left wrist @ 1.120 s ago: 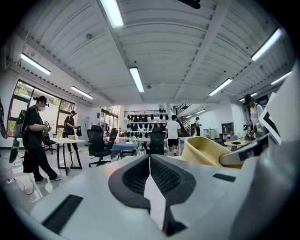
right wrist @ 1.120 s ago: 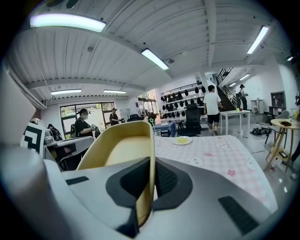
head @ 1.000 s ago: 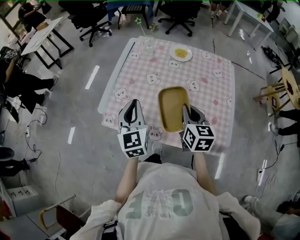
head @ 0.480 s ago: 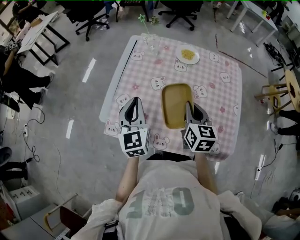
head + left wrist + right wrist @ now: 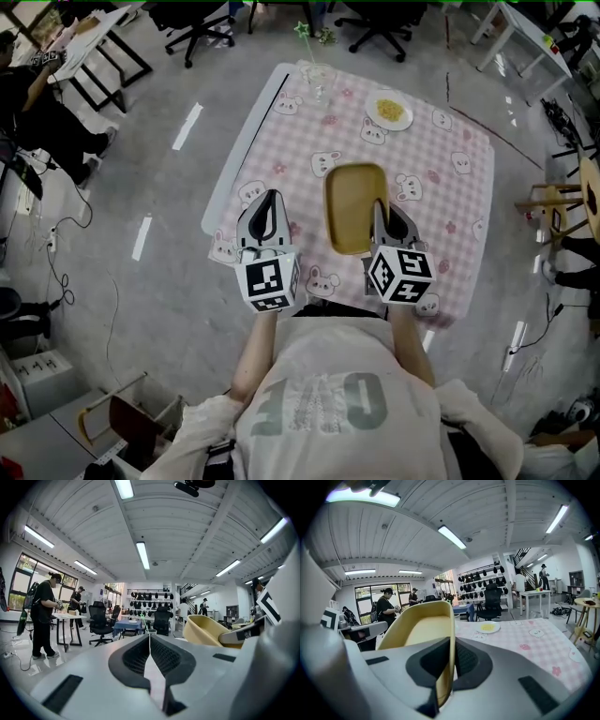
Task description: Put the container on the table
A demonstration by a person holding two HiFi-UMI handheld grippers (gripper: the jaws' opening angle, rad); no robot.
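My right gripper (image 5: 379, 212) has its jaws pinched tight on the near rim of the shallow yellow plastic container (image 5: 353, 204), holding it over the pink bunny-print tabletop's (image 5: 441, 178) near edge for setting down, while my left gripper (image 5: 271, 200) hangs beside it, jaws closed and empty.

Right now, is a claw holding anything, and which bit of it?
The right claw pinches the yellow container by its thin side wall, at the end nearest the person. The left claw is shut on nothing.
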